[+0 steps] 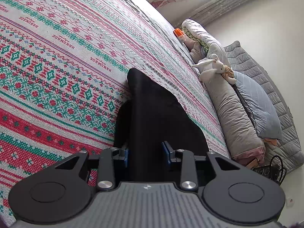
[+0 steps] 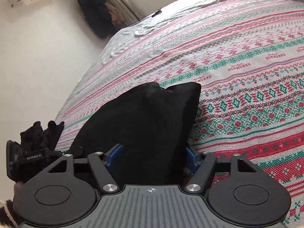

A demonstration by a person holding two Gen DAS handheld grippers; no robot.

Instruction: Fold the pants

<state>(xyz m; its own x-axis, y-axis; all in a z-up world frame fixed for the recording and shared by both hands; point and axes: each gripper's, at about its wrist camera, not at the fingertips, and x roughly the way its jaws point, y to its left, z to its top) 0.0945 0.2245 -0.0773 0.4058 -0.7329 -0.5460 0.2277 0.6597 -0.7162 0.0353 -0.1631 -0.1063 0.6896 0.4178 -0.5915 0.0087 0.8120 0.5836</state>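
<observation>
The black pants (image 1: 152, 117) lie on the patterned bedspread (image 1: 57, 66) and run away from me to a far end. In the left wrist view my left gripper (image 1: 145, 152) stands half open, tilted to the bed, with the near edge of the pants filling the gap between its blue pads (image 1: 125, 154). In the right wrist view the pants (image 2: 144, 123) show two far corners. My right gripper (image 2: 153, 157) straddles their near edge with the jaws wide apart. I see no pinch in the cloth at either gripper. The other gripper (image 2: 32, 157) shows at the left edge.
Pillows (image 1: 258, 102), a long bolster (image 1: 229, 117) and a plush rabbit (image 1: 214, 66) line the bed's right side. A rolled quilt (image 1: 201, 36) and an orange item (image 1: 178, 32) lie further back. Dark clothes (image 2: 96, 13) hang by the wall, and a small dark object (image 2: 156, 13) sits at the bed's far edge.
</observation>
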